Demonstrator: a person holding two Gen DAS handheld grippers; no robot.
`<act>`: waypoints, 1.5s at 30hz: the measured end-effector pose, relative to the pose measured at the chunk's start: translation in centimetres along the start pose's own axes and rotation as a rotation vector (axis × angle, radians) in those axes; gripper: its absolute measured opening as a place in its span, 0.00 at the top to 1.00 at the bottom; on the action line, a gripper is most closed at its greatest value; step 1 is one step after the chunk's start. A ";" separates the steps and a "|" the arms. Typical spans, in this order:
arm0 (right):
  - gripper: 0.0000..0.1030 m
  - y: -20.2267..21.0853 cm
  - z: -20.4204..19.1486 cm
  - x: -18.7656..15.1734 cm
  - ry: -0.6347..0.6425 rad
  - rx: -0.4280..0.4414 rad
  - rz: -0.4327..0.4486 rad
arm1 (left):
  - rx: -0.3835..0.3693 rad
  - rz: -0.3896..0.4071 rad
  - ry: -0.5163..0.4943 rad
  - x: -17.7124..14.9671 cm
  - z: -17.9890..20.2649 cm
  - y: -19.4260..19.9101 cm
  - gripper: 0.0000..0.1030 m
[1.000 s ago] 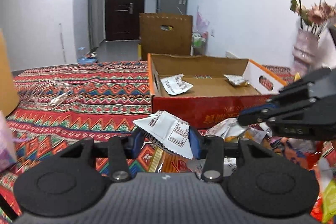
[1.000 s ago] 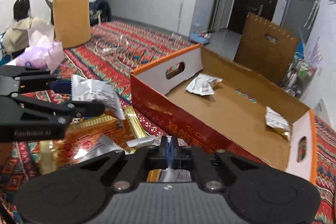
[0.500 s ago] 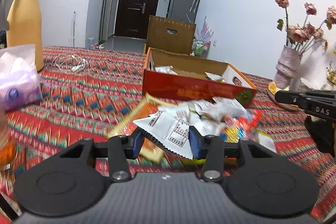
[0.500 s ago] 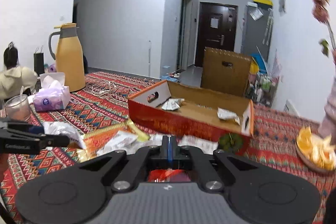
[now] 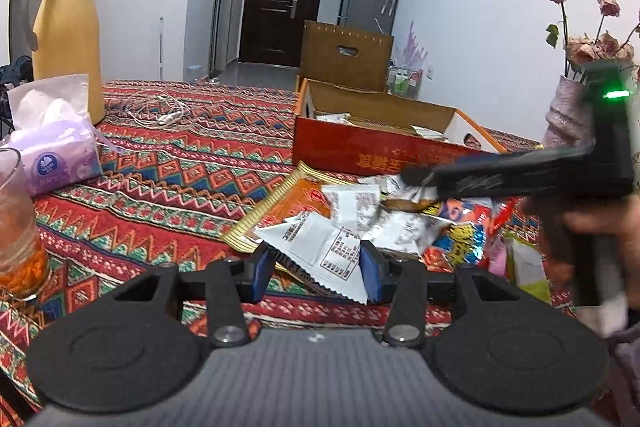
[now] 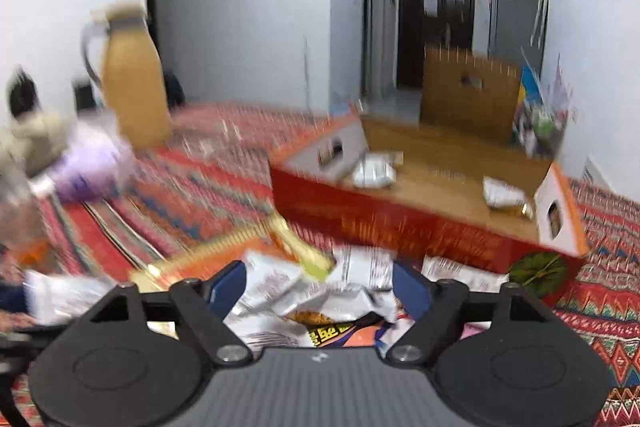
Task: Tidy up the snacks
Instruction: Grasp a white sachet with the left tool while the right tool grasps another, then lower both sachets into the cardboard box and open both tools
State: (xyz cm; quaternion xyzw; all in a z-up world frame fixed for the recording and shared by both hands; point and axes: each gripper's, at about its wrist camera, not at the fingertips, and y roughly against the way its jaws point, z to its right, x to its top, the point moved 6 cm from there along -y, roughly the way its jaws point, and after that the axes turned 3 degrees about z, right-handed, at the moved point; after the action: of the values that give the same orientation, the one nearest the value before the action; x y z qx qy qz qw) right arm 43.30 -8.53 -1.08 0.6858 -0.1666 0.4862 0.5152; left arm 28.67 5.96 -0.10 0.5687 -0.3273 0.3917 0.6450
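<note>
My left gripper (image 5: 318, 267) is shut on a white snack packet (image 5: 320, 251) and holds it above the patterned cloth, short of the snack pile (image 5: 400, 215). The red cardboard box (image 5: 384, 151) stands beyond the pile with a few packets inside. My right gripper (image 6: 320, 287) is open, its jaws wide apart over the white packets (image 6: 320, 295) of the pile; it also shows in the left wrist view (image 5: 416, 177), reaching in from the right. In the blurred right wrist view the box (image 6: 420, 227) lies just beyond the pile.
A yellow thermos jug (image 5: 66, 35), a purple tissue pack (image 5: 56, 151) and a glass of orange liquid (image 5: 16, 227) stand at the left. A white cable (image 5: 160, 111) lies on the cloth. A vase of dried flowers (image 5: 568, 115) stands at the right.
My right gripper has opened and dropped toward the snack pile, moving fast. My left gripper still holds the white packet and has barely moved in the last half second.
</note>
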 end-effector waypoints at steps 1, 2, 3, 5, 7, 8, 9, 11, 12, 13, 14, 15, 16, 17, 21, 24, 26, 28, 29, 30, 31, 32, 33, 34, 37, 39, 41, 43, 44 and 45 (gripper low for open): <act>0.36 -1.2 -0.1 -0.2 0.006 -0.022 -0.038 | 0.001 0.000 0.005 0.1 -0.3 -0.1 0.56; 0.46 -2.2 0.0 -0.5 0.012 -0.045 -0.069 | 0.003 -0.001 0.010 0.2 -0.6 -0.3 0.56; 0.47 -2.7 0.0 -0.7 0.019 -0.052 -0.083 | 0.006 -0.002 0.015 0.3 -0.9 -0.4 0.56; 0.56 -2.8 -0.1 -1.2 0.005 -0.025 -0.071 | 0.007 -0.005 0.022 0.4 -1.3 -0.9 0.56; 0.59 -2.5 -0.1 -1.5 0.003 -0.010 -0.073 | 0.001 -0.013 0.027 0.5 -1.5 -1.4 0.56; 0.64 -2.2 0.0 -1.6 0.009 -0.013 -0.075 | -0.004 -0.019 0.027 0.4 -1.5 -1.7 0.56; 0.66 -1.8 0.1 -1.7 0.016 -0.016 -0.072 | -0.011 -0.024 0.029 0.4 -1.3 -1.9 0.56; 0.77 -0.3 0.5 -2.0 0.026 -0.022 -0.049 | -0.032 -0.028 0.031 0.2 -0.8 -2.1 0.56; 0.79 0.5 0.7 -2.1 0.021 -0.026 -0.034 | -0.044 -0.031 0.031 0.1 -0.5 -2.2 0.56; 0.80 1.5 1.0 -2.3 0.014 -0.033 -0.020 | -0.053 -0.032 0.029 0.0 -0.2 -2.1 0.56; 0.80 2.4 1.2 -2.5 0.009 -0.031 -0.007 | -0.062 -0.034 0.026 -0.1 0.1 -2.1 0.56; 0.80 3.2 1.6 -2.9 0.001 -0.028 -0.002 | -0.070 -0.038 0.021 -0.3 0.5 -2.2 0.56; 0.80 3.9 2.0 -3.3 -0.010 -0.031 0.003 | -0.072 -0.042 0.019 -0.4 0.7 -2.2 0.56; 0.80 4.6 2.2 -3.7 -0.017 -0.036 0.013 | -0.074 -0.045 0.015 -0.4 1.0 -2.2 0.56; 0.80 8.4 2.9 -5.0 -0.059 -0.050 0.077 | -0.093 -0.035 0.006 -0.2 2.0 -1.7 0.56; 0.80 10.7 3.8 -5.4 -0.099 -0.060 0.120 | -0.103 -0.025 -0.007 0.3 2.7 -1.6 0.56; 0.80 11.4 4.4 -5.2 -0.108 -0.065 0.138 | -0.116 -0.008 -0.027 0.8 3.3 -1.7 0.56; 0.80 11.6 5.0 -4.8 -0.107 -0.070 0.150 | -0.140 0.011 -0.057 1.6 4.1 -2.1 0.56; 0.80 11.5 5.4 -4.5 -0.104 -0.070 0.153 | -0.152 0.017 -0.063 2.2 4.4 -2.4 0.56; 0.80 11.3 5.7 -4.2 -0.102 -0.069 0.157 | -0.165 0.024 -0.069 3.1 4.7 -2.9 0.56; 0.80 11.0 6.2 -3.8 -0.099 -0.070 0.158 | -0.176 0.029 -0.075 4.0 5.0 -3.4 0.56; 0.80 10.7 6.7 -3.2 -0.090 -0.071 0.161 | -0.187 0.035 -0.082 5.1 5.2 -4.0 0.56; 0.80 10.3 7.2 -2.4 -0.080 -0.074 0.165 | -0.203 0.042 -0.094 6.5 5.5 -4.8 0.56; 0.80 9.7 7.6 -1.8 -0.071 -0.072 0.167 | -0.214 0.046 -0.107 7.7 5.7 -5.7 0.56; 0.80 7.1 10.2 1.3 -0.070 -0.064 0.178 | -0.210 0.050 -0.144 12.0 6.3 -9.9 0.56; 0.80 4.3 12.4 3.6 -0.091 -0.068 0.163 | -0.201 0.030 -0.149 14.4 6.7 -13.5 0.56; 0.80 1.0 14.5 6.1 -0.124 -0.056 0.133 | -0.204 0.030 -0.164 16.6 7.5 -17.3 0.56; 0.80 -2.7 16.4 8.4 -0.168 -0.052 0.100 | -0.208 0.019 -0.176 18.1 8.1 -21.3 0.56; 0.80 -4.8 17.4 9.5 -0.188 -0.054 0.073 | -0.214 -0.002 -0.180 18.6 8.5 -23.6 0.56; 0.80 -6.7 18.3 10.2 -0.208 -0.070 0.059 | -0.205 -0.025 -0.174 18.8 8.6 -25.5 0.56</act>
State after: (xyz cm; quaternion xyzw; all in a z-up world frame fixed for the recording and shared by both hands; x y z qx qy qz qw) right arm 62.10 -18.84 3.90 0.7090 -0.2559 0.4212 0.5043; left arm 60.28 -1.26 5.22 0.5355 -0.4132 0.2973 0.6739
